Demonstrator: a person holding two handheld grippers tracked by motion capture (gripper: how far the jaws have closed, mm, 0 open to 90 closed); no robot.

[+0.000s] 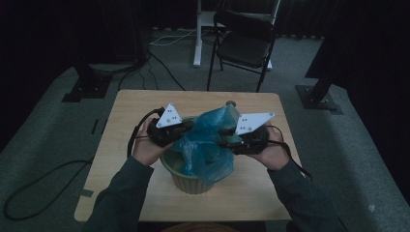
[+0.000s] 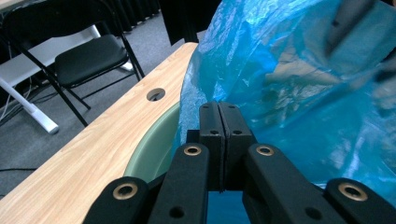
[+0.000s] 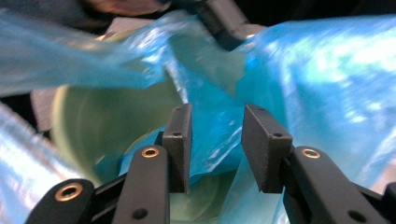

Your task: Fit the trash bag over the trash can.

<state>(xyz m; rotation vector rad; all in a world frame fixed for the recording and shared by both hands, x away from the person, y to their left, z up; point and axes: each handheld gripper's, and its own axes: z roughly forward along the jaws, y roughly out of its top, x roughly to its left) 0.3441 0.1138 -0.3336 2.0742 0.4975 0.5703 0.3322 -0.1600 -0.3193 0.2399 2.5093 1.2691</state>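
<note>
Draping crinkled, translucent blue bag [image 1: 205, 145] — glossy folds over green bin [image 1: 191, 181]

Light wood-grain bench [image 1: 145, 104] with rounded corners, round cable hole [image 2: 155, 94] in its far edge beyond the left tool [image 1: 186, 129], pale green ribbed bin [image 1: 191, 181] standing on it between and below both tools, blue-bag-lined
</note>
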